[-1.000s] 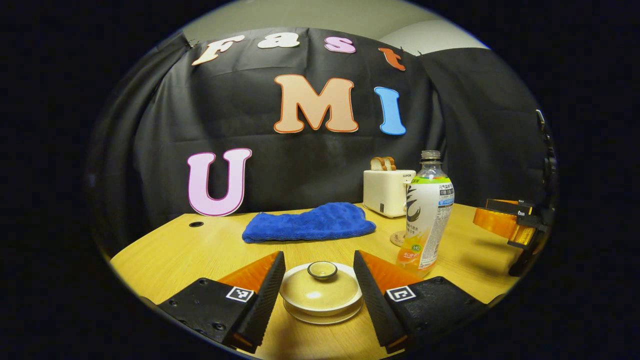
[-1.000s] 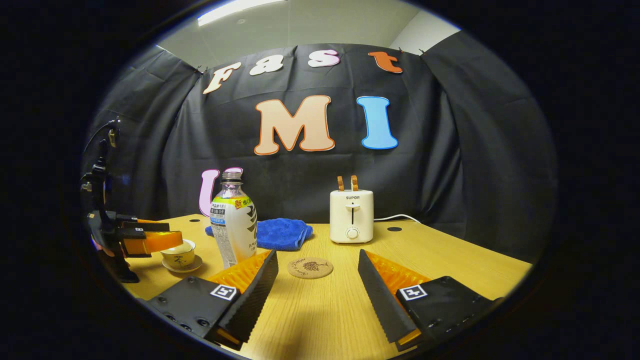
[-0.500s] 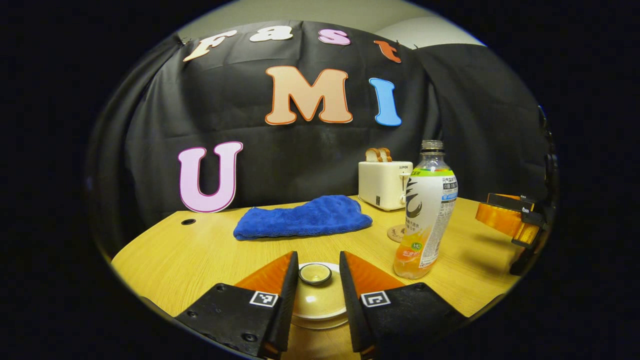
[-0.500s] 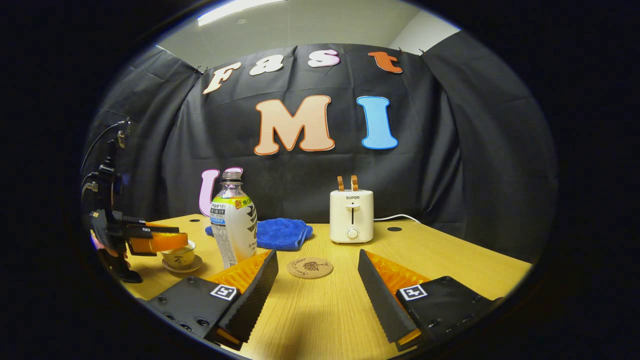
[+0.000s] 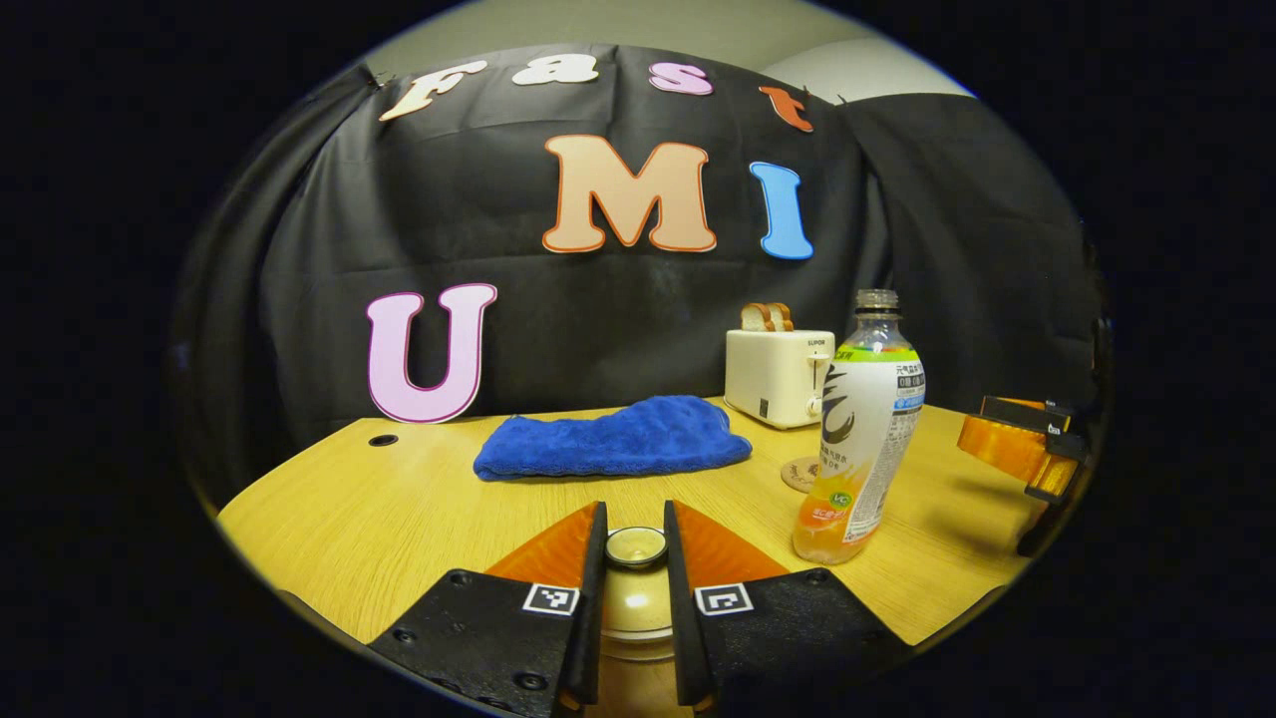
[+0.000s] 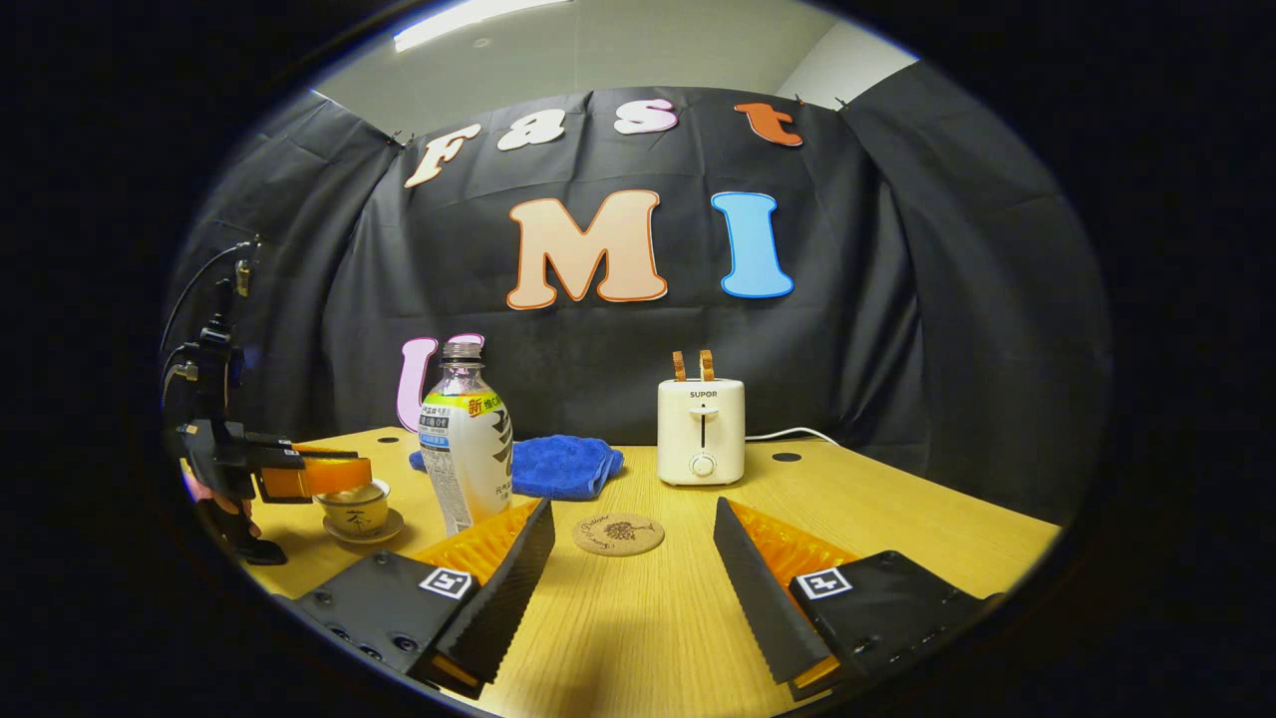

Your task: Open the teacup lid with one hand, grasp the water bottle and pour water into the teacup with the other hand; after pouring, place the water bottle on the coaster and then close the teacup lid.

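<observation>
A cream teacup lid (image 5: 632, 610) sits low in the left gripper view, its round knob (image 5: 636, 546) pinched from both sides by my left gripper (image 5: 634, 521). In the right gripper view that left gripper (image 6: 304, 476) sits on top of the teacup (image 6: 352, 514), which stands on its saucer at the far left. The uncapped water bottle (image 5: 863, 439), also seen in the right gripper view (image 6: 465, 451), stands upright with a little orange liquid. My right gripper (image 6: 631, 513) is open above the table, with the round coaster (image 6: 618, 534) just beyond its fingertips and the bottle to their left.
A cream toaster (image 6: 701, 429) holding bread slices stands at the back of the wooden table (image 6: 897, 519). A folded blue cloth (image 5: 613, 439) lies behind the teacup. The coaster (image 5: 800, 474) lies behind the bottle. The right gripper (image 5: 1017, 449) hovers at the far right.
My left gripper's fingers have closed in from wide apart onto the lid's knob, and it has moved forward over the cup. The right gripper and bottle have stayed put.
</observation>
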`<state>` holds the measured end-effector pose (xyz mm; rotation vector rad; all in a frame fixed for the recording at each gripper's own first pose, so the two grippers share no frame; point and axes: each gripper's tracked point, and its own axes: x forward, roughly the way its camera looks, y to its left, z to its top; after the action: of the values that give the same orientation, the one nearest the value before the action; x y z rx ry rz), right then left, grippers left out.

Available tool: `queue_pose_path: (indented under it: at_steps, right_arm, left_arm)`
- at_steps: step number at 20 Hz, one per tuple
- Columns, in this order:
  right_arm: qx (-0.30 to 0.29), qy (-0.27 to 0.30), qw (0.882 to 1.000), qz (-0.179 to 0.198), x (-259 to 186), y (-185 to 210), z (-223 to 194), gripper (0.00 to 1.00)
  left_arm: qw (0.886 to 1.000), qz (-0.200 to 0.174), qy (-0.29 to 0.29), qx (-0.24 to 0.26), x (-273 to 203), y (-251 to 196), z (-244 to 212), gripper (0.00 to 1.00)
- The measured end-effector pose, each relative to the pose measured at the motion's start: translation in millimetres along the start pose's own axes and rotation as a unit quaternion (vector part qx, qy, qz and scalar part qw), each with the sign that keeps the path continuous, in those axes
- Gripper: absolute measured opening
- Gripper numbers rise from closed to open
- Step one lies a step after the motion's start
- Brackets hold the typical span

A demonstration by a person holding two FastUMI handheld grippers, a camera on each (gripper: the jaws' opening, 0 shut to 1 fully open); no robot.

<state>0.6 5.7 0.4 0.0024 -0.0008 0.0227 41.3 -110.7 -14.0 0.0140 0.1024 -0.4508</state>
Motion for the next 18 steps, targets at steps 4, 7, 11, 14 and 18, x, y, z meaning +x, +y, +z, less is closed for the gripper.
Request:
queue_pose_path:
  at_steps: [4, 7, 11, 14, 18]
  right_arm:
    - [0.0, 0.0, 1.0, 0.004, 0.1, 1.3, 0.3, 0.99]
    - [0.001, 0.001, 1.0, 0.026, 0.8, 9.8, -1.0, 0.99]
    - [0.004, 0.006, 0.995, 0.099, -0.6, 37.4, -2.0, 1.0]
    - [0.006, 0.009, 0.989, 0.148, -2.6, 60.0, -3.0, 0.98]
    - [0.007, 0.011, 0.983, 0.185, -1.7, 85.7, -4.6, 0.98]
  left_arm:
    - [1.0, -0.002, -0.022, -0.003, -4.2, -1.6, 6.4, 0.28]
    - [0.999, 0.02, -0.03, -0.004, -11.5, 10.2, 8.2, 0.28]
    - [0.998, 0.046, -0.053, 0.001, -25.6, 25.8, 14.7, 0.28]
    - [0.996, 0.067, -0.056, -0.001, -33.3, 38.5, 12.5, 0.27]
    - [0.994, 0.097, -0.056, 0.0, -45.8, 57.6, 12.0, 0.27]
